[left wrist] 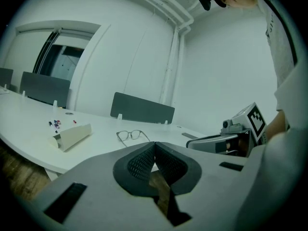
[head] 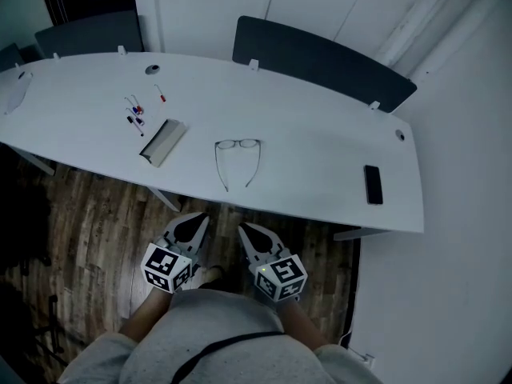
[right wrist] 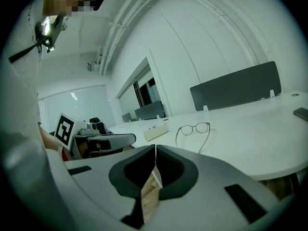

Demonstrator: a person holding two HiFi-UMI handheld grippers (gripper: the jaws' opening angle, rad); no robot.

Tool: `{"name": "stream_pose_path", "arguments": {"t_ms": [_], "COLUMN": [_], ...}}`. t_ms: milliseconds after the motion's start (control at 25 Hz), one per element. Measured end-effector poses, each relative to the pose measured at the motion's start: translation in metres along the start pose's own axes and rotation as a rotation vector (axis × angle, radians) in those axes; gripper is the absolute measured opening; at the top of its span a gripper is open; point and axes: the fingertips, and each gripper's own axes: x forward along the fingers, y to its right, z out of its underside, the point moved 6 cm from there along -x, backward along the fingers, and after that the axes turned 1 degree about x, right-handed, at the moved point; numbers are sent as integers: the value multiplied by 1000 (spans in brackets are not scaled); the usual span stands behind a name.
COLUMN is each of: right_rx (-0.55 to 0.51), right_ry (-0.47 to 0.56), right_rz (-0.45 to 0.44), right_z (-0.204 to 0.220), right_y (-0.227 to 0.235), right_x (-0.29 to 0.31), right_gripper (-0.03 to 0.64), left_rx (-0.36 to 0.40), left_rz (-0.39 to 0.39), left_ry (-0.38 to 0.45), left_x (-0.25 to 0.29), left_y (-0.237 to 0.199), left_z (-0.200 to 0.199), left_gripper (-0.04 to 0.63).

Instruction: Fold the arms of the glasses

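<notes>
White table (head: 320, 134), black phone (head: 373, 184), dark-framed glasses (head: 238, 144), dark grey divider (head: 320, 61) — the floor (head: 88, 214) brown with plank grain.

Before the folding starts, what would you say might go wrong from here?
The left tool and right tool are shut, short of the table; unless they open first, they may just shove the glasses across it. The thin arms lie open toward the near edge, so a pinch could slip off or bend one.
</notes>
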Motion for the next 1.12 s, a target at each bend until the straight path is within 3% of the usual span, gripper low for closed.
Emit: {"name": "stream_pose_path", "arguments": {"t_ms": [600,1120], "right_rx": [5,-38], "right_ry": [-19,-35], "right_rz": [37,77], "right_z": [-7,-16], "right_y": [17,57], "right_x": [34,48], "right_gripper": [20,20], "left_rx": [-58,-47], "left_rz": [32,31], "left_ry": [-27,-44], "left_x": [24,37], "left_y": [-38,-52], "left_z": [5,10], "left_gripper": [15,17]}}
